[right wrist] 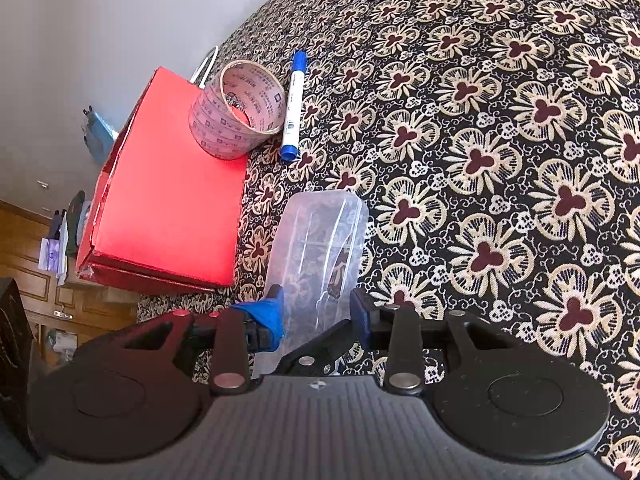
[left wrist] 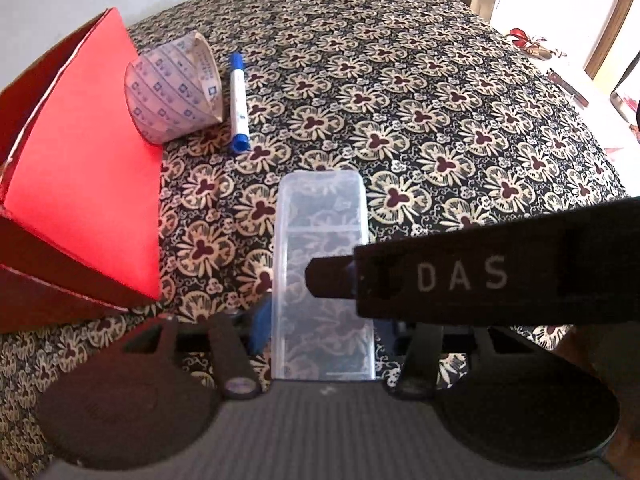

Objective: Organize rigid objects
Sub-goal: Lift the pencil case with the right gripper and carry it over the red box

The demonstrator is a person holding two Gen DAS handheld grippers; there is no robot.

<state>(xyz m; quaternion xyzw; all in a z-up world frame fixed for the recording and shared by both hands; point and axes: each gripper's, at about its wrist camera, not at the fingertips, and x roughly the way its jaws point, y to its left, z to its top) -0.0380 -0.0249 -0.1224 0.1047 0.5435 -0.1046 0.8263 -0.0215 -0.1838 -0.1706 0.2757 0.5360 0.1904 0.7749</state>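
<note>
Both tools are seen at the near end of the clear case (left wrist: 323,276), which lies on the patterned desk (left wrist: 440,120) just right of the red box (left wrist: 80,168). Left tool (left wrist: 324,344) jaws are set close along the case's sides, but whether they are clamped on it cannot be told. Right tool (right wrist: 316,312) jaws are held apart, with the case's end between them and no pressing visible. A tape roll (left wrist: 172,88) is leaned on the box's far corner, a marker (left wrist: 239,102) just beside it. The case is judged light, stiff, smooth and slippery, possibly brittle; it is best gripped across its narrow sides, near the middle.
</note>
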